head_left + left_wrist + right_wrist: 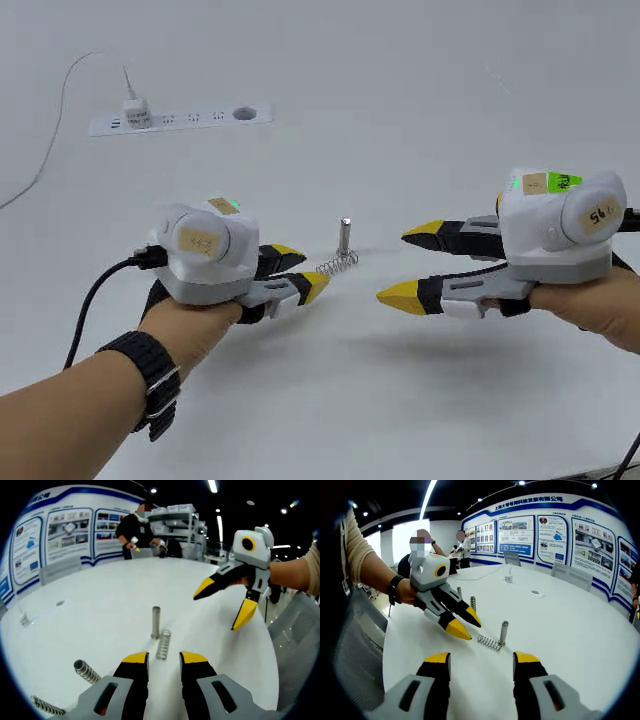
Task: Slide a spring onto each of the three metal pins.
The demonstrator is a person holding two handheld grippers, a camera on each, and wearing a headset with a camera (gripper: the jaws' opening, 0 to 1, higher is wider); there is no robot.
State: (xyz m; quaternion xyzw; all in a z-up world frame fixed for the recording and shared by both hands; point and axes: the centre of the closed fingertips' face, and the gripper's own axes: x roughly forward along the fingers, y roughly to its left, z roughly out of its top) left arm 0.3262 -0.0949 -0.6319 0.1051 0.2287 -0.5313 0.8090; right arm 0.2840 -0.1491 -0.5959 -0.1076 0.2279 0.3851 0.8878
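A short metal pin (pixel 345 236) stands upright on the white table (pixel 330 400). A loose spring (pixel 337 264) lies flat at its foot, one end by the pin. My left gripper (pixel 308 270) is low on the table, open a little, its tips just short of the spring (pixel 163 644) and the pin (pixel 156 622). My right gripper (pixel 395 266) hovers wide open to the right of the pin (pixel 503 632) and spring (pixel 489 642), holding nothing. Two other pins wear springs (pixel 86 671) (pixel 45 707), also behind the left gripper (pixel 462 622) as sprung pins (pixel 473 603) (pixel 460 591).
A white power strip (pixel 180 118) with a plugged charger and cable lies at the table's far side. People stand beyond the table (pixel 142 527). The table's rounded edge (pixel 272 645) runs close on the right gripper's side, with a chair past it.
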